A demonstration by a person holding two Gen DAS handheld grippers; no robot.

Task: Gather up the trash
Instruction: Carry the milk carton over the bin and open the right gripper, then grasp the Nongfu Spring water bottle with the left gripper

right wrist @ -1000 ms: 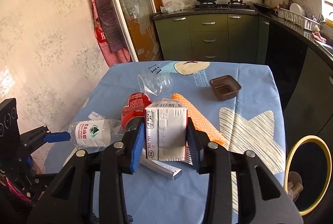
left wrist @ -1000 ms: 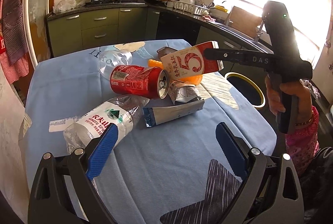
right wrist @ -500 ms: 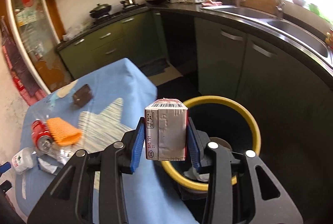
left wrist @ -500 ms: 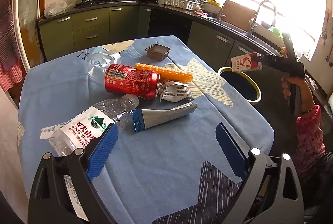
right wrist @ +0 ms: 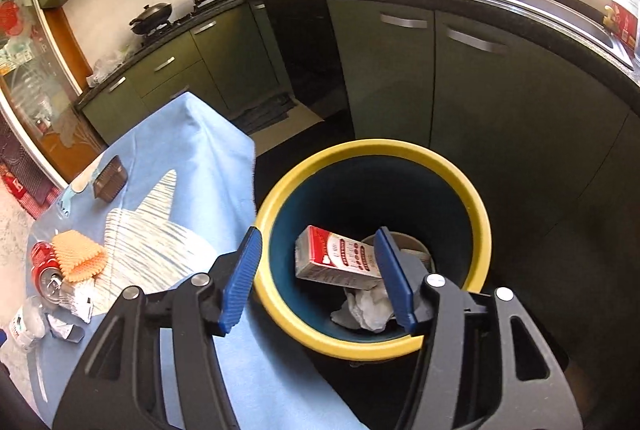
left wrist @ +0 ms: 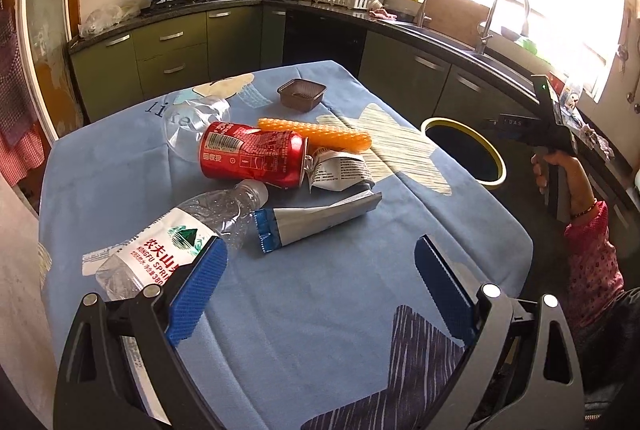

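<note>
Right gripper (right wrist: 320, 278), fingers spread and empty, above the bin (right wrist: 478, 202); carton (right wrist: 338, 258) lies inside, between the fingertips. Left gripper (left wrist: 320, 286) spread; bottle (left wrist: 176, 234) touching its left finger.

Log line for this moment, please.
right gripper: jaws open over bin | carton in bin | left gripper: jaws open, empty | can, bottle on table

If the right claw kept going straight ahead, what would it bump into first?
Probably the milk carton lying inside the yellow-rimmed bin. The open right claw points down into it; depth is hard to judge.
</note>
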